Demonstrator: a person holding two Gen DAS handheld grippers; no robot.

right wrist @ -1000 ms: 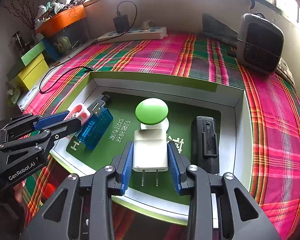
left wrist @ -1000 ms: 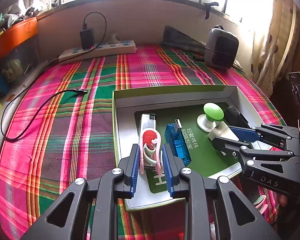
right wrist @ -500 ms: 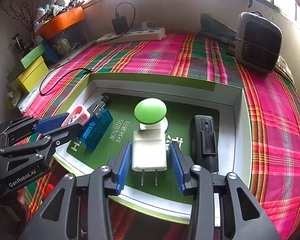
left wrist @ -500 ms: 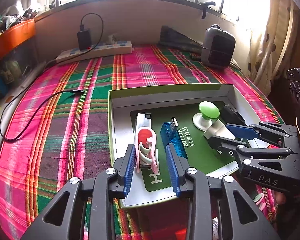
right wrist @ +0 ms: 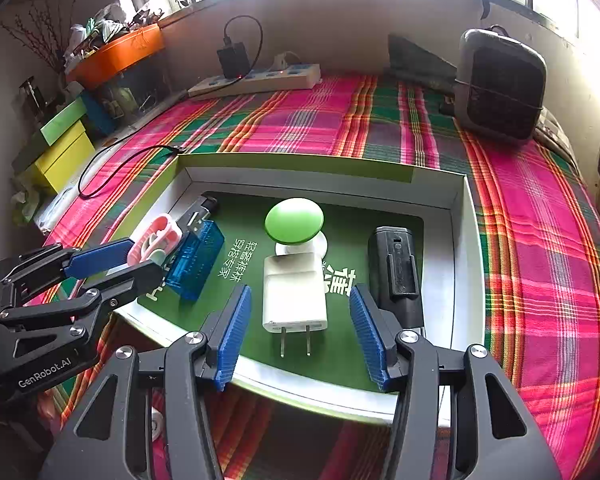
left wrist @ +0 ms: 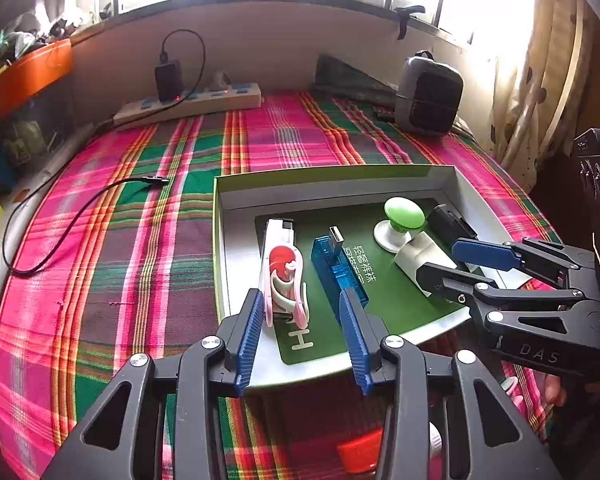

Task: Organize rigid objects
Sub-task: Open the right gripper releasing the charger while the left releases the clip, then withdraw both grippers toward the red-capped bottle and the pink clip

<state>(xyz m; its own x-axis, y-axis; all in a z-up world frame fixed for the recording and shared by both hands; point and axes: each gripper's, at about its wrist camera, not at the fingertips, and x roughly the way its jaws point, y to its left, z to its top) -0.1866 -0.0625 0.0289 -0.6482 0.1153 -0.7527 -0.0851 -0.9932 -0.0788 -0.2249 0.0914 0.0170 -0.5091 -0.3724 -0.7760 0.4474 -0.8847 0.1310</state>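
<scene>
Right wrist view — right gripper (right wrist: 300,336) opening around white charger (right wrist: 294,292).

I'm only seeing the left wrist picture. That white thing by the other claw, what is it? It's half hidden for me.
Observer: A white plug adapter, lying flat in the tray, two metal prongs toward the right gripper.
Operator: Is the claw squeezing it?
Observer: No. Its jaws are opening, with a gap on each side of the adapter.
Operator: And the black thing behind it?
Observer: A black boxy device with a clip on top, beside the adapter, apart from it.
Operator: Anything left of the table?
Observer: Stacked green and yellow boxes.
</scene>
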